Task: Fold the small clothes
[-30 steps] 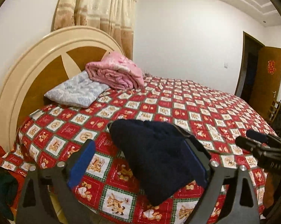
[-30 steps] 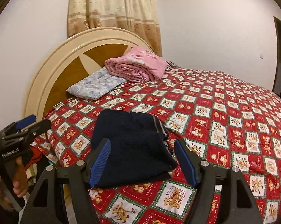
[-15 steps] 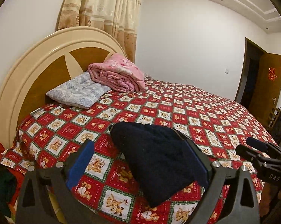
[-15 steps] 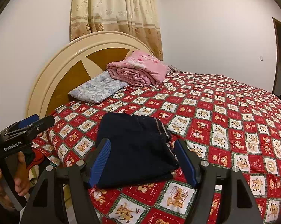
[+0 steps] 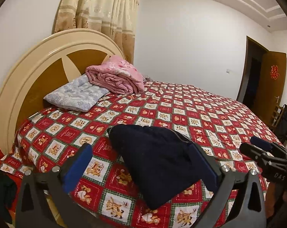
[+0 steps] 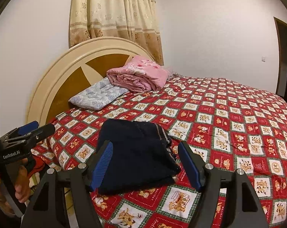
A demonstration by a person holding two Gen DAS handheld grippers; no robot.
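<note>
A folded dark navy garment (image 5: 158,159) lies on the near part of the bed (image 5: 210,114), on a red patchwork bedspread (image 6: 229,125) printed with teddy bears. In the right wrist view a strip of grey ribbed trim runs along the garment's right edge.

The left gripper (image 5: 143,167) hangs over the near edge of the bed with its jaws far apart and opening at this moment. Its blue pads (image 5: 77,166) stand either side of the garment as seen from its camera, but they do not press on the cloth; nothing is clamped. The right-hand pad overlaps the garment's right edge in the picture; whether it touches the cloth cannot be told.

The right gripper (image 6: 145,165) also has its jaws apart, less widely, and holds nothing. The garment shows between its pads in the right wrist view, lying on the bedspread just beyond them.

Each gripper shows in the other's view: the right one at the far right edge of the left wrist view, the left one at the left edge of the right wrist view, with a hand (image 6: 19,186) on its grip.

At the far left of the bed, against the round cream and brown headboard (image 5: 38,72), lie a pale blue patterned pillow (image 5: 76,95) and a rolled pink blanket (image 5: 116,76) partly on top of it.
</note>
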